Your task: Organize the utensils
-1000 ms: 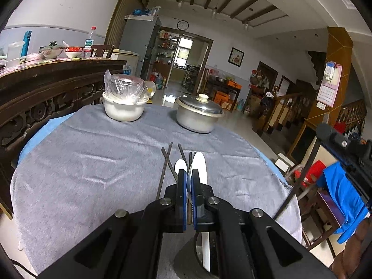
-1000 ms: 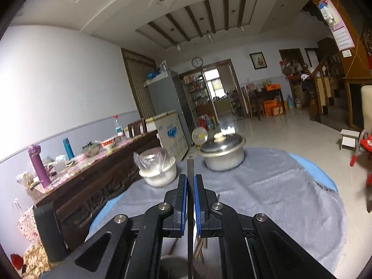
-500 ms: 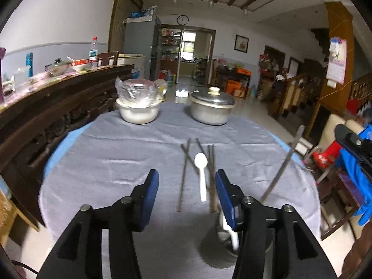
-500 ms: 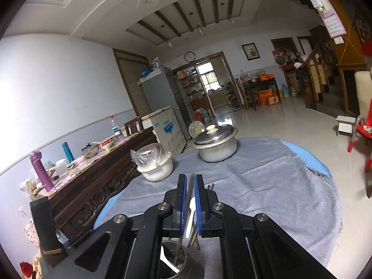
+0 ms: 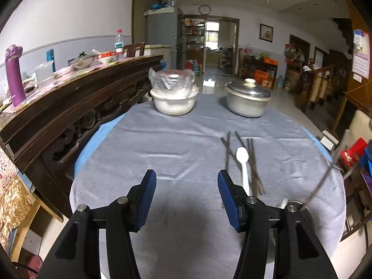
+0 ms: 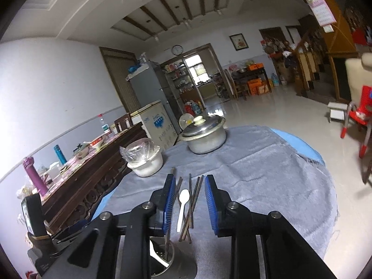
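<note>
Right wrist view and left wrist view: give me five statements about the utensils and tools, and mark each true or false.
1. The white spoon lies on the grey cloth among the loose chopsticks. True.
2. The right tool is clamped on a chopstick. False: its jaws are apart and hold nothing.
3. The metal utensil holder already has a white spoon and a chopstick in it. True.
4. The left tool is shut. False: it is wide open and empty.
5. The steel pot has no lid. False: a lid with a knob sits on it.
</note>
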The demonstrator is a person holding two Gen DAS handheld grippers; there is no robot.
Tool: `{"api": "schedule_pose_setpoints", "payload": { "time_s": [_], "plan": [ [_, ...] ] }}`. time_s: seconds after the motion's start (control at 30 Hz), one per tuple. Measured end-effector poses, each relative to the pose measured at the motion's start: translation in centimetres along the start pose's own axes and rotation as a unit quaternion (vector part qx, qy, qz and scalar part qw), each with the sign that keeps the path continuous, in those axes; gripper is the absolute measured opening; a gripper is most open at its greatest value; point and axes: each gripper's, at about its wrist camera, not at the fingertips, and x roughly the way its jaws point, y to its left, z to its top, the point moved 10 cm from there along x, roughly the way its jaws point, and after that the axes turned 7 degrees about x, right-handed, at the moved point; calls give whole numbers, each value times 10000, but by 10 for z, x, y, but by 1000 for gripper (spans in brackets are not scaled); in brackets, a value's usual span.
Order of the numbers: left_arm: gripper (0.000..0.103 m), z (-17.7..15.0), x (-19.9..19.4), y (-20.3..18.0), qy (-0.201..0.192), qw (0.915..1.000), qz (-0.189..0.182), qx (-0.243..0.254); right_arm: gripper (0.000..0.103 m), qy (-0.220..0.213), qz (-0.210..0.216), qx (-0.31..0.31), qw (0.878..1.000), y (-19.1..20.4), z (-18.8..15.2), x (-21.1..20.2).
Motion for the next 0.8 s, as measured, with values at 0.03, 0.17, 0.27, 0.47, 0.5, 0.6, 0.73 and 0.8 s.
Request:
{"api": "schedule_pose_setpoints", "payload": {
  "time_s": [0.03,0.17,0.27,0.47,0.5,0.6,0.73,0.8],
  "plan": [
    [56,-1,6,5,51,10000,25,-31,28,24,-57,27,10000,-4,-1,3],
    [56,-6,23,15,234,9996,94,-109,28,173,-235,178,9994,-18,-2,20],
    [56,-7,34,18,314,9994,93,-142,28,308,-327,271,9986,-26,-5,35],
    [56,-9,61,17,510,9986,27,-121,28,848,-455,361,9947,-43,-13,83],
    [56,-8,66,17,532,9985,21,-116,28,933,-475,395,9937,-46,-15,91],
    [56,-6,81,16,610,9981,-10,-124,28,1263,-507,471,9896,-53,-21,120],
    [56,-3,103,12,715,9974,-45,-113,28,1605,-553,407,9846,-55,-30,156],
    [56,-1,114,10,772,9969,-64,-111,28,1748,-556,344,9824,-54,-34,174]
  ]
}}
